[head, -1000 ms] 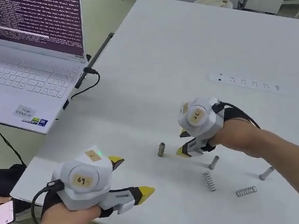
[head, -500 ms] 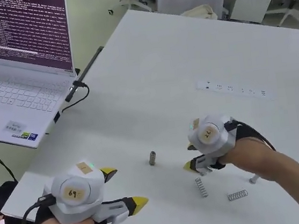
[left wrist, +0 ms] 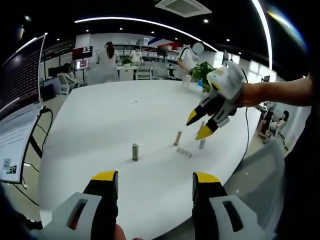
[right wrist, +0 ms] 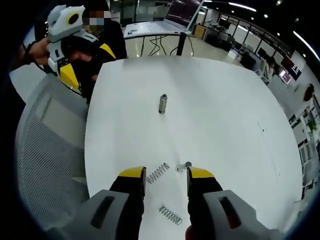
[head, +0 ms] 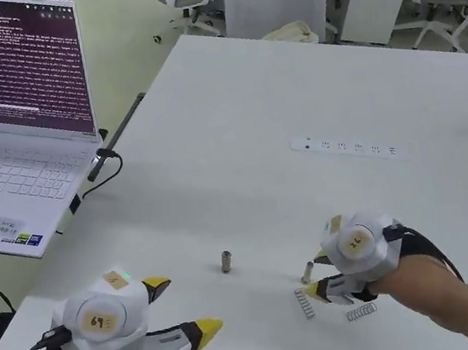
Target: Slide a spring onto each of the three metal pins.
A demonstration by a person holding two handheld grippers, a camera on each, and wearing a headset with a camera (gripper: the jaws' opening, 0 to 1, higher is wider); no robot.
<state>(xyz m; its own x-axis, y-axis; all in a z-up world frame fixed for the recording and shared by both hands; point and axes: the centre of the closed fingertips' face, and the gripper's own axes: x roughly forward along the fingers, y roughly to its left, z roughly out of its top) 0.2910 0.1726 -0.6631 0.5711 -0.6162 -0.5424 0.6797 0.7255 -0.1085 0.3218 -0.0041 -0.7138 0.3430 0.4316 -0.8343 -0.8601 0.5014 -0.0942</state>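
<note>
The left gripper [head: 181, 308] hovered at the near left edge of the white table [head: 275, 94], held in a hand; its yellow-tipped jaws stood wide apart with nothing between them, as the left gripper view also showed. The right gripper [head: 317, 275] was low over the near right part of the table; in the right gripper view its jaws were partly apart, narrower than the left pair, and gripped nothing.

A pin wearing a spring, the fitted pin [head: 226, 261], stood upright between the two grippers, apart from both. A bare pin [head: 308, 272] stood just left of the right gripper's tips; in the right gripper view it lay just ahead of one tip, and I could not tell whether it touched. A second bare pin [left wrist: 202, 143] appeared in the left gripper view, below the right gripper's lower tip. A loose spring [head: 304, 304] lay flat on the near side of the first bare pin, close to it; a second loose spring [head: 361, 312] lay further right, beside the right gripper's body.

A laptop [head: 17, 124] sat open at the far left with its screen lit, and a cable [head: 102, 169] ran from its side; a power strip [head: 349, 147] lay on the far right of the table.
</note>
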